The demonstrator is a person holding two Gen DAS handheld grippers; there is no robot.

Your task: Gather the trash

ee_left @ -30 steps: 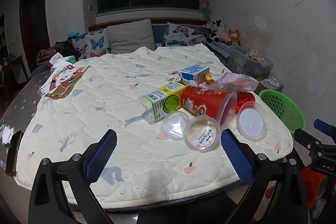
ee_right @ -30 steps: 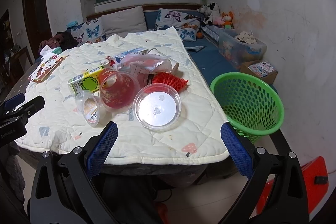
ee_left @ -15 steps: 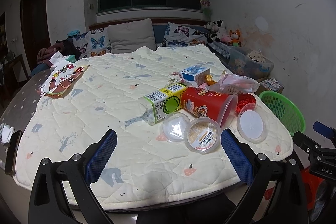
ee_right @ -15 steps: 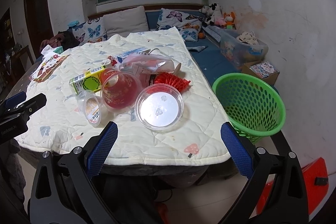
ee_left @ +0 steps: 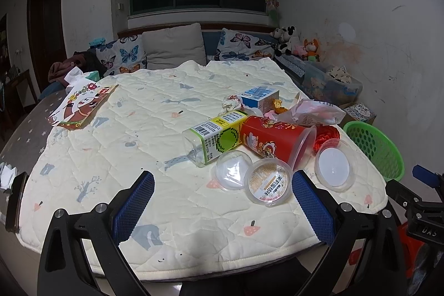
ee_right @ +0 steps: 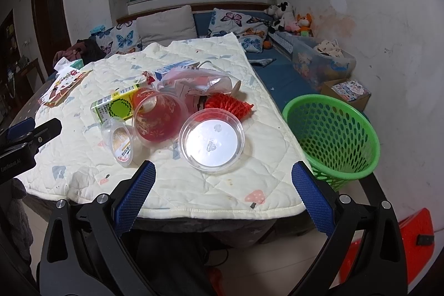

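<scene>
nothing looks collected yet: the green perforated plastic basket [ee_right: 331,131], right of frame beside the quilted table, appears empty. both the left gripper [ee_left: 222,205] and right gripper [ee_right: 222,194] are spread wide, holding nothing. centre frame lie one red printed plastic cup [ee_right: 159,118], one green-yellow drink carton [ee_left: 216,136], one clear round lid [ee_right: 212,140] and two small clear tubs [ee_left: 267,182].

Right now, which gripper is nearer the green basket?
Right. The right gripper hovers open at the table's near edge, the green basket just beside it; the left gripper sits further left, across the trash.
</scene>
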